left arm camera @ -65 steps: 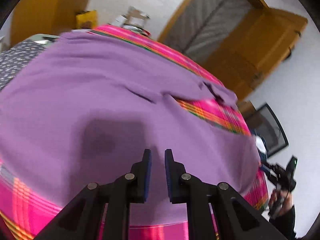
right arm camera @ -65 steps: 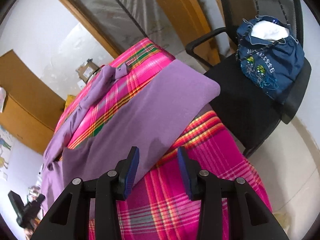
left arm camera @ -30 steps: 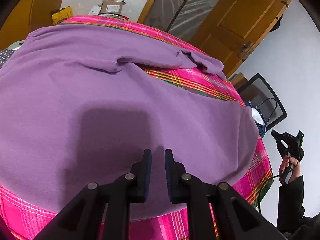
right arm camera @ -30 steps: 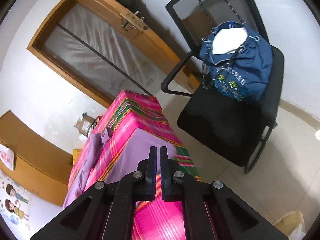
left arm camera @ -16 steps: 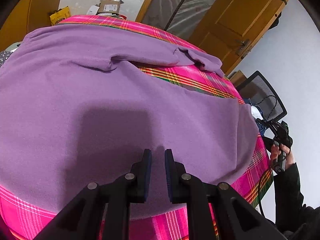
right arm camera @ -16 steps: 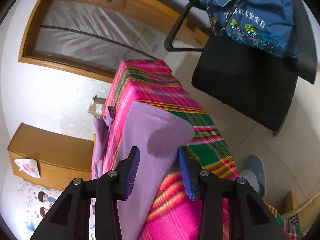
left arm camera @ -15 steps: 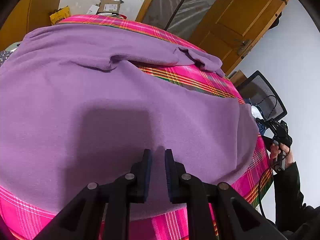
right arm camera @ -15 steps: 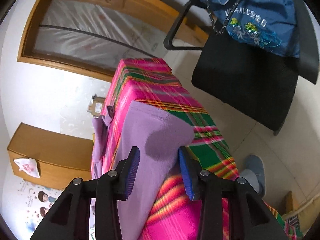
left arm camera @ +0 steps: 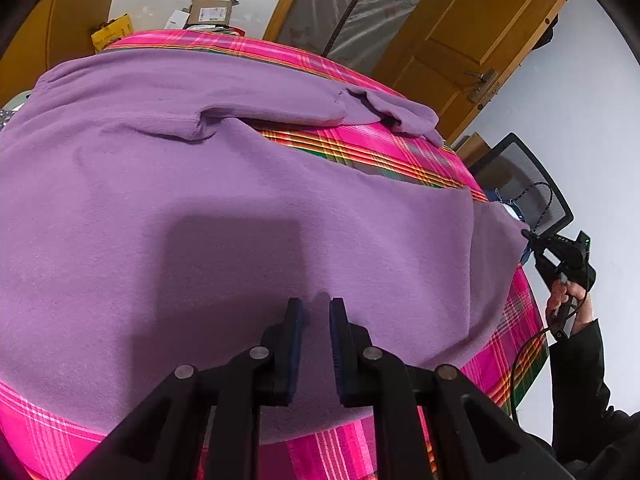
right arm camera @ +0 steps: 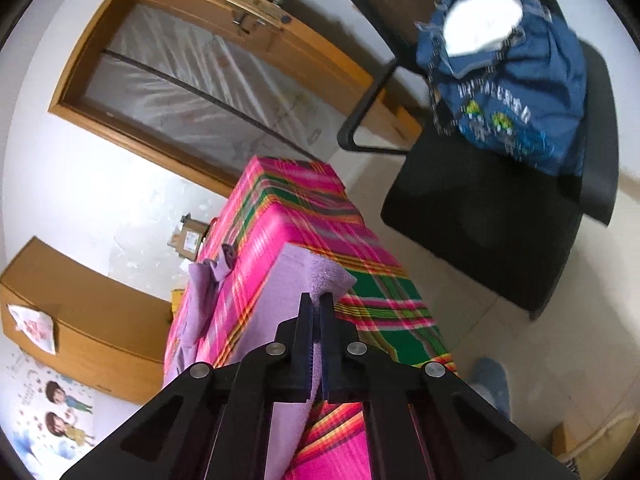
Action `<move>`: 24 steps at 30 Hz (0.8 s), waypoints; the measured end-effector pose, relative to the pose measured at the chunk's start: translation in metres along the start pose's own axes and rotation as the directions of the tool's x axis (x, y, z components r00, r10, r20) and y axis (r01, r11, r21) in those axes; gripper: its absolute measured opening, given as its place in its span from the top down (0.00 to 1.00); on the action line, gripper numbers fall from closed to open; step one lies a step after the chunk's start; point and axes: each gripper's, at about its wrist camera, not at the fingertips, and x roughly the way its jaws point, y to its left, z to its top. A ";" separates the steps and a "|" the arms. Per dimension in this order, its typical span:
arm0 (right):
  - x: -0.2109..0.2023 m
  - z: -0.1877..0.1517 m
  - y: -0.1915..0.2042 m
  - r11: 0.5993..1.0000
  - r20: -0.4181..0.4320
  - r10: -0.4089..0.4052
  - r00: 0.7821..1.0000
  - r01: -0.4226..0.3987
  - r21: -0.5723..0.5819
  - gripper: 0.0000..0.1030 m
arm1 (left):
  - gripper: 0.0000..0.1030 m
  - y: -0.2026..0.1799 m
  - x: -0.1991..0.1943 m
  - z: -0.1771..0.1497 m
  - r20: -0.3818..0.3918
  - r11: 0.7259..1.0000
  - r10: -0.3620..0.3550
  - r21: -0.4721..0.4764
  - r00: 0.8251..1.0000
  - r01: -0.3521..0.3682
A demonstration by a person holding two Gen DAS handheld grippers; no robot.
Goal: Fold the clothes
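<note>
Home room: wooden door (left arm camera: 476, 36), mesh chair (right arm camera: 492, 208), kids' wall stickers (right arm camera: 60, 404).

Desk under pink plaid cloth (right arm camera: 288, 216) runs ahead of the gripper. Black mesh chair (right arm camera: 480, 216) ahead-right, blue drawstring bag (right arm camera: 516, 92) on its seat, wooden door (left arm camera: 468, 36) behind. Cardboard box (left arm camera: 210, 11) and yellow box (left arm camera: 114, 34) past the desk's far end, cartoon wall sticker (right arm camera: 60, 404) lower left.

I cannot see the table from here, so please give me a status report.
Right tool shut on purple garment corner. Left tool nearly shut over the garment, grip unclear. Garment spread on plaid cloth. Nothing in the way.
</note>
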 end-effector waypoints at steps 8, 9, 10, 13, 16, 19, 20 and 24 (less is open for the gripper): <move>-0.054 0.004 0.018 0.997 0.102 -0.052 0.993 0.057 -0.046 0.97 | 0.87 -0.009 -0.005 -0.002 0.004 0.999 -0.018 0.038 1.000 0.018; -0.060 0.003 0.017 0.997 0.110 -0.062 0.992 0.067 -0.043 0.97 | 0.87 -0.010 -0.005 -0.002 0.003 0.999 -0.020 0.042 1.000 0.020; -0.066 0.001 0.016 0.996 0.118 -0.071 0.990 0.076 -0.039 0.97 | 0.87 -0.011 -0.004 -0.003 0.002 0.999 -0.022 0.047 1.000 0.022; -0.076 -0.007 0.012 0.994 0.115 -0.105 0.988 0.108 -0.019 0.97 | 0.87 -0.014 -0.004 -0.003 -0.001 0.998 -0.027 0.058 1.000 0.027; -0.082 -0.020 0.000 0.988 0.078 -0.154 0.985 0.154 0.010 0.95 | 0.87 -0.015 -0.003 -0.003 -0.007 0.997 -0.033 0.068 0.999 0.033; -0.091 -0.029 -0.016 0.982 0.067 -0.188 0.980 0.185 0.048 0.94 | 0.87 -0.016 0.002 -0.001 -0.024 0.996 -0.037 0.080 0.999 0.039; -0.094 -0.031 -0.023 0.979 0.067 -0.196 0.978 0.191 0.063 0.94 | 0.87 -0.018 0.004 -0.001 -0.031 0.995 -0.039 0.085 0.999 0.042; -0.100 -0.036 -0.043 0.968 0.061 -0.237 0.970 0.230 0.103 0.90 | 0.87 -0.023 0.010 0.000 -0.051 0.993 -0.050 0.106 0.997 0.055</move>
